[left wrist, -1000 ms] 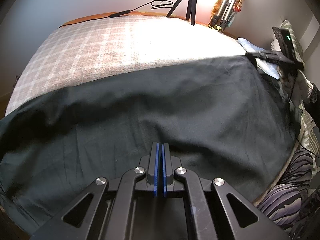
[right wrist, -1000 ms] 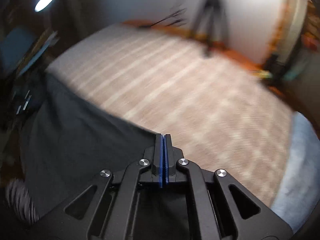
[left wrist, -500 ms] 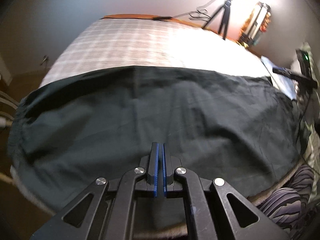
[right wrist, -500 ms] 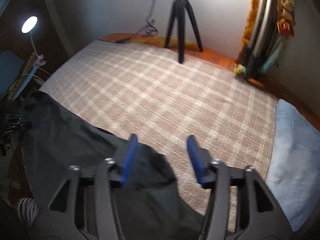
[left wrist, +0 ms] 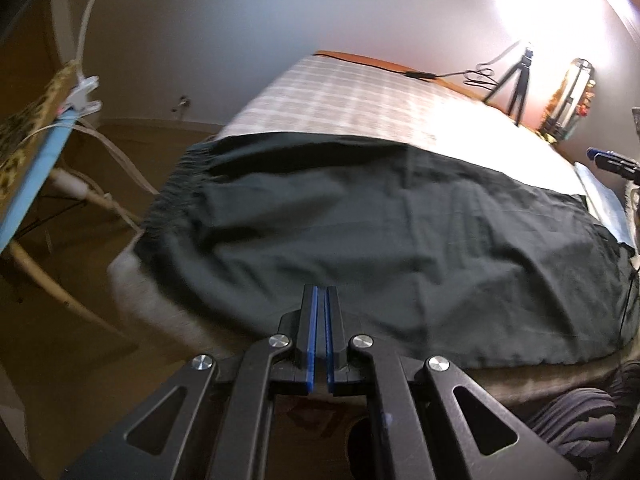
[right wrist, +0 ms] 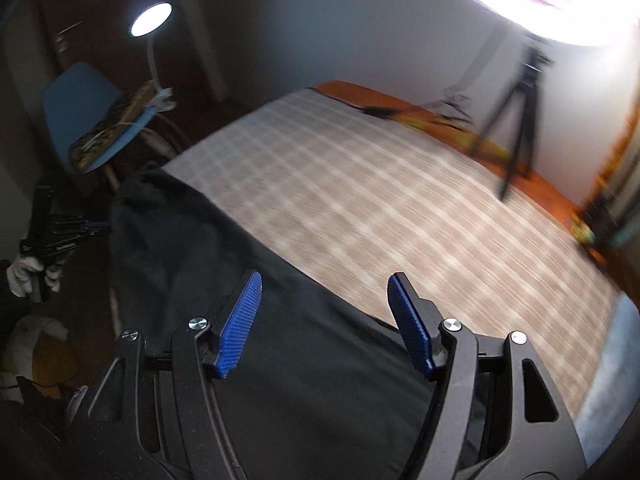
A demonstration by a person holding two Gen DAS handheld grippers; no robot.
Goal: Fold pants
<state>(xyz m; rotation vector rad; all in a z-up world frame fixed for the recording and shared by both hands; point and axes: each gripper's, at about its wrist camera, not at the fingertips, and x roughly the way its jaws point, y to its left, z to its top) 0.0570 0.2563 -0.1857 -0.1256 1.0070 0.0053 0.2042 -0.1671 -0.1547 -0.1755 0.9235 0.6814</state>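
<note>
Left wrist view: blue chair (left wrist: 24, 184) far left, then dark green cotton pants (left wrist: 400, 248) spread flat across near edge of plaid-covered bed (left wrist: 352, 96), black tripod (left wrist: 516, 84) behind. Left gripper (left wrist: 320, 304) clenched on nothing. Right gripper (right wrist: 324, 292) released, just widened, hovering above pants, empty.

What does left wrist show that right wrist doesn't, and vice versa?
Left wrist only: the pants' gathered waistband, plus its own left gripper with fingers shut, nothing between them.
Right wrist only: a lit desk lamp, a gloved hand at far left, and the right gripper, fingers just opened, nothing between them, above the fabric.
Both: dark pants spread on the checked bedcover, the tripod, the blue chair.
</note>
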